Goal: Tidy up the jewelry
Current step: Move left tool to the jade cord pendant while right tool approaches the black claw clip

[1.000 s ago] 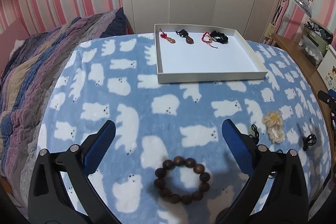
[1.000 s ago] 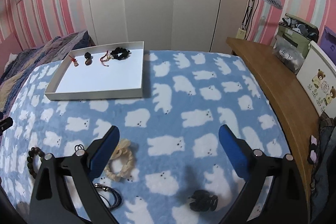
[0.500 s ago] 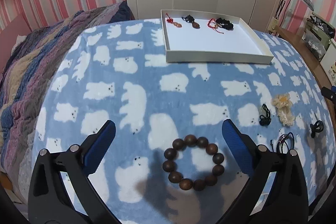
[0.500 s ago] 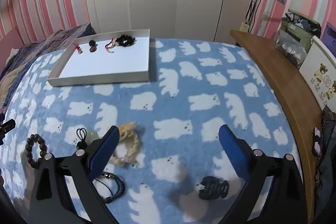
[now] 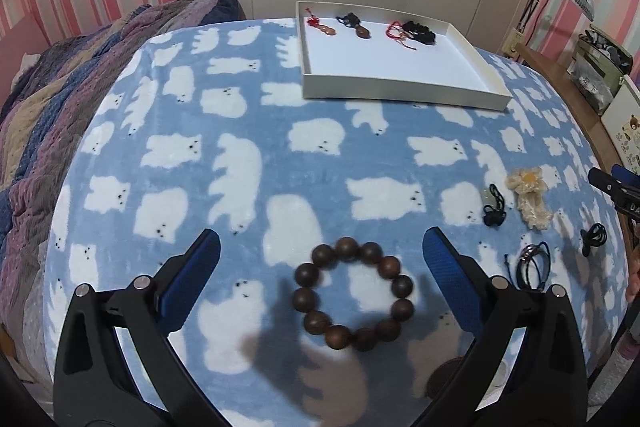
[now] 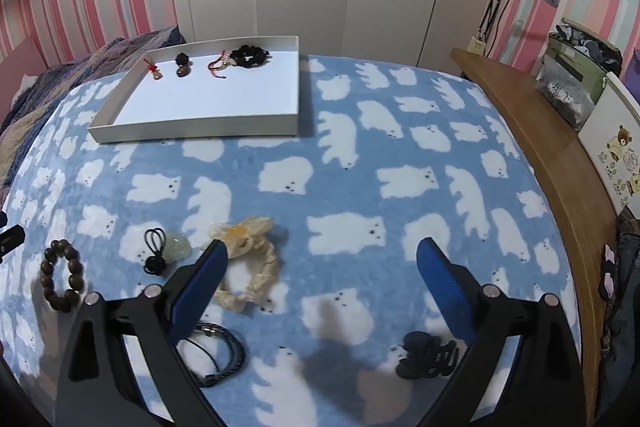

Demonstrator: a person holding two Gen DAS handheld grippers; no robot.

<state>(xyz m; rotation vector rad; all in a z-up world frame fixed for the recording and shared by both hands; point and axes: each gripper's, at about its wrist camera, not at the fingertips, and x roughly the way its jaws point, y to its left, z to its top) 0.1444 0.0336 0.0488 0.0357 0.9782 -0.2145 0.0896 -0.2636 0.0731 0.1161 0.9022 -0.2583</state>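
Jewelry, loose lot, spread on a blue blanket (image 5: 248,99) printed with white bears, covering the bed across both views.

White tray (image 5: 400,95), shallow, upper centre of the left wrist view; upper left in the right wrist view (image 6: 192,133). Four pieces line its far edge: red-corded pendant (image 5: 320,26), dark-corded pendant (image 5: 356,26), red string bracelet (image 5: 398,34), black beaded bracelet (image 5: 419,31).

Left gripper (image 5: 320,263), lower frame, blue-padded fingers spread wide, empty, above the blanket.

Right gripper (image 6: 322,269), lower frame, fingers likewise spread wide, gripping nothing.

Wooden bead bracelet (image 5: 354,299), dark brown, lying flat between the left gripper's fingers, lower centre; left edge of the right wrist view (image 6: 62,275).

Cream fabric scrunchie (image 6: 250,267), lower left of the right wrist view, partly behind the right gripper's left finger.

Black braided cord bracelet (image 6: 218,355), bottom left, below the scrunchie.

Black hair clip (image 6: 426,355), bottom right, just beside the right finger.

Pale green pendant on black cord (image 6: 172,251), between bead bracelet and scrunchie.
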